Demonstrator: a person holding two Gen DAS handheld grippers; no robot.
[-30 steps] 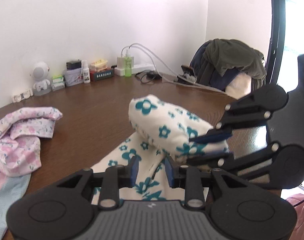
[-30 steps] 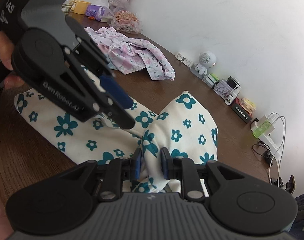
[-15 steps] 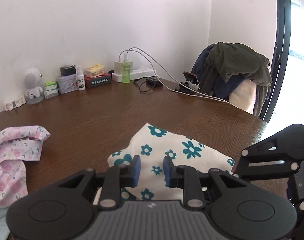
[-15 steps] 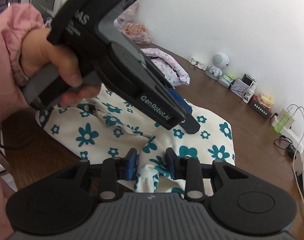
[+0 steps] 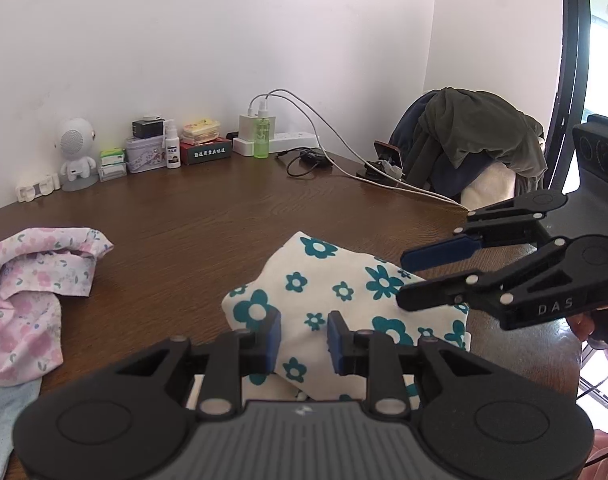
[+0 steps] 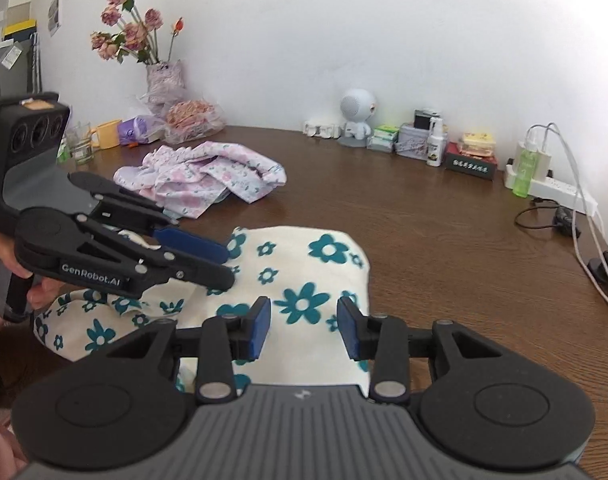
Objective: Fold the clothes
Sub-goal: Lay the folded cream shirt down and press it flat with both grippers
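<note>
Hovering right gripper [image 6: 304, 326] spread, holding nothing, above folded flowered cloth [image 6: 308, 280] on brown table [image 6: 444, 248] | left gripper [image 5: 302, 340] also parted, over same cloth | pink clothes [image 6: 208, 180] lie apart | vase [image 6: 164, 80] holds dried roses; glass [image 6: 81, 150] contents unclear

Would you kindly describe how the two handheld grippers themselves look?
Both the left gripper and right gripper are matte black linkages with silver pivot pins, blue fingers and ribbed grey bodies. White lettering reads "GenRobot.AI" and "DAS". A pink sleeve shows.
</note>
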